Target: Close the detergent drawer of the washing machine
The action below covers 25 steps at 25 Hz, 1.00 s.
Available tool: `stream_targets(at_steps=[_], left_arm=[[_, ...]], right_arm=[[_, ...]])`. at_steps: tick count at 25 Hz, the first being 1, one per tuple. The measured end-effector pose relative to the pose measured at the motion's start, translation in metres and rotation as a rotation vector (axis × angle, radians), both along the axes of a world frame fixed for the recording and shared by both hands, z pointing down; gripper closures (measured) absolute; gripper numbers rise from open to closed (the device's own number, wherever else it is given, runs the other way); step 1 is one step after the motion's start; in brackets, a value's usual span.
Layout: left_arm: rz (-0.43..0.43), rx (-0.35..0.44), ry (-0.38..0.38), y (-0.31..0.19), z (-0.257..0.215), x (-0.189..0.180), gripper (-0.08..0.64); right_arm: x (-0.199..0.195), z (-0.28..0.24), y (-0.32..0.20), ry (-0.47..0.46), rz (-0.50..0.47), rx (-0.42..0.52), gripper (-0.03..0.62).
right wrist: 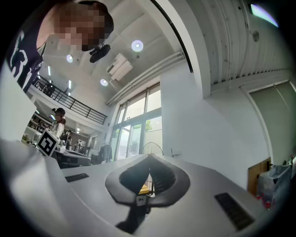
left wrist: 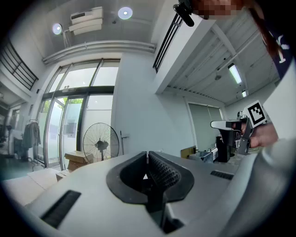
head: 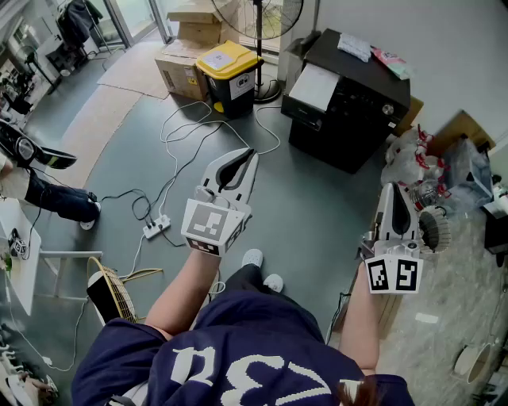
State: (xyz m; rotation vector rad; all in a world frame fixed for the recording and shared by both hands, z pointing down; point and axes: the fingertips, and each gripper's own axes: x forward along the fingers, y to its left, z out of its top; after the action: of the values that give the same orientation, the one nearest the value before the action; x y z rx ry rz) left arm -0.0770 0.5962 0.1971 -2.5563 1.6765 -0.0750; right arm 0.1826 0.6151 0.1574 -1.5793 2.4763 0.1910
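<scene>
No washing machine or detergent drawer shows in any view. In the head view my left gripper is held out level over the grey floor, jaws together and empty. My right gripper is at the right, tilted slightly upward, also shut with nothing in it. In the left gripper view the ribbed pads meet at the tip of the left gripper, and the right gripper appears off to the right. The right gripper view shows the right gripper closed to a point, facing windows and a white wall.
A black cabinet-like unit stands ahead on the right. A yellow-lidded bin, cardboard boxes and a standing fan are at the back. Cables and a power strip lie on the floor. Plastic bags clutter the right.
</scene>
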Motion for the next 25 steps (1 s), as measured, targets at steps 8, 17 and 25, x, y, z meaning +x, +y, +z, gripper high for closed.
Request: stream_targets(at_steps=[8, 17, 25], left_arm=[[0.001, -0.005, -0.007, 0.008, 0.005, 0.010, 0.529], [-0.019, -0.017, -0.022, -0.010, 0.013, 0.011, 0.529], [-0.011, -0.029, -0.004, -0.083, 0.024, -0.006, 0.529]], right_arm=[[0.006, -0.004, 0.014, 0.002, -0.010, 0.021, 0.580], [0.005, 0.000, -0.007, -0.056, -0.047, 0.022, 0.578], [-0.017, 0.005, -0.076, -0.054, -0.049, 0.009, 0.578]])
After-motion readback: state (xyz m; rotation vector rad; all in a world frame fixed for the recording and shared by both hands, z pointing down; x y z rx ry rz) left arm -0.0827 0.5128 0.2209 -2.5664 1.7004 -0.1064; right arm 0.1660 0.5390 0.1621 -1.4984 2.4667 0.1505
